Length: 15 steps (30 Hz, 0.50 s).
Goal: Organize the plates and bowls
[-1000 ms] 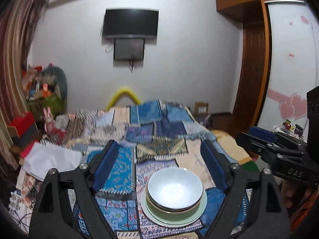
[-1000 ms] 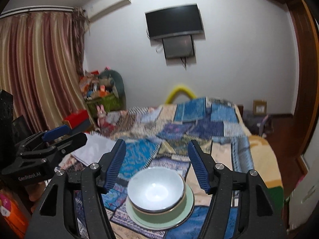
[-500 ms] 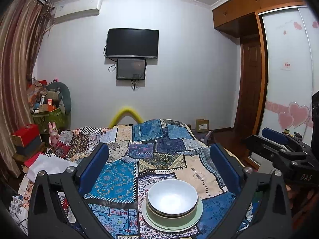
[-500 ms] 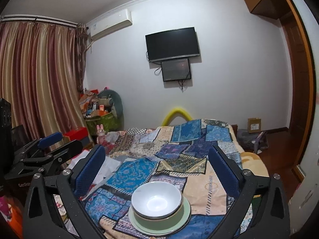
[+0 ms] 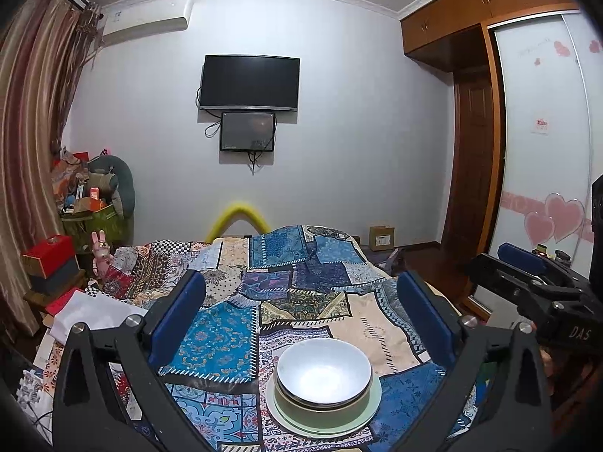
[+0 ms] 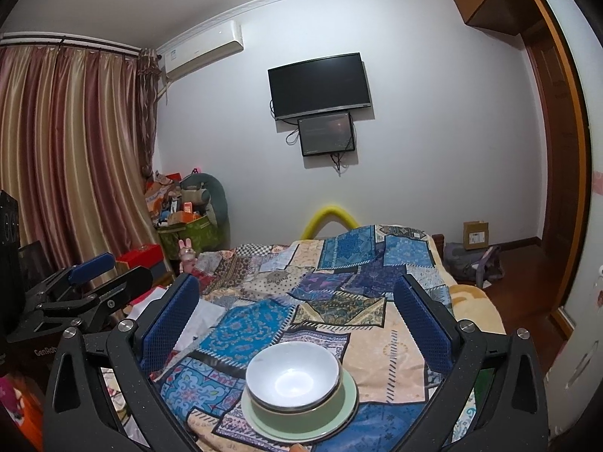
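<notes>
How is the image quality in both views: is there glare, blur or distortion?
Left wrist view: sharp, a bright glare patch inside the white ceramic bowl, dark rounded corners. Right wrist view: sharp, similar glare in that bowl, the brown wooden door frame bent by the fisheye.

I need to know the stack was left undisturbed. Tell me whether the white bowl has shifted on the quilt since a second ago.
No. The white bowl sits nested in the green bowl on the same quilt patches; only the camera view changed.

Stacked bowls (image 5: 323, 376) sit on a plate (image 5: 371, 405) between wide-apart fingers (image 5: 177, 314).
</notes>
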### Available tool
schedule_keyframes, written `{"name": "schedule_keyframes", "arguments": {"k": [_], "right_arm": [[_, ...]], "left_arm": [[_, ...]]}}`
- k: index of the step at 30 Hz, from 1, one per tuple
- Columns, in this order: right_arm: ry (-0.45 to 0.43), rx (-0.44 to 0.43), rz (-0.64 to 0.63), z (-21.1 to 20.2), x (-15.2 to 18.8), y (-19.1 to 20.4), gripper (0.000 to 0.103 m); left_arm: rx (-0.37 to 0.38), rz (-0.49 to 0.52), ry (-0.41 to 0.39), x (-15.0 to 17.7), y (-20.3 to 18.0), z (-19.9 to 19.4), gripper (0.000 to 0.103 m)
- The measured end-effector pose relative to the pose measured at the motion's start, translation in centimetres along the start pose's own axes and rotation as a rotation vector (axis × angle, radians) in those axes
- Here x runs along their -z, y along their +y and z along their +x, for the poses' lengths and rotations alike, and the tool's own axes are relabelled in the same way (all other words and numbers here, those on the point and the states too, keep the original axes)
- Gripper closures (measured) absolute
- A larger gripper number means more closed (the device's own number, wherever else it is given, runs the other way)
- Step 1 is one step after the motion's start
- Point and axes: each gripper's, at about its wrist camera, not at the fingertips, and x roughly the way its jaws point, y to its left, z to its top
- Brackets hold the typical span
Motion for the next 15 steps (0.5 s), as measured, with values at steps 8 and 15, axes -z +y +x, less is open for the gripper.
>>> {"name": "schedule_keyframes", "arguments": {"k": [8,15], "right_arm": [[-0.005,-0.001,-0.002,0.0,0.08,-0.08,0.0],[-0.001,0.002,-0.007,0.05,0.16,0.08,0.0]], "left_arm": [[0.005,-0.004,0.011,0.15,-0.09,0.41,0.0],[0.008,-0.008,0.018,0.22,0.01,0.86,0.0]]}}
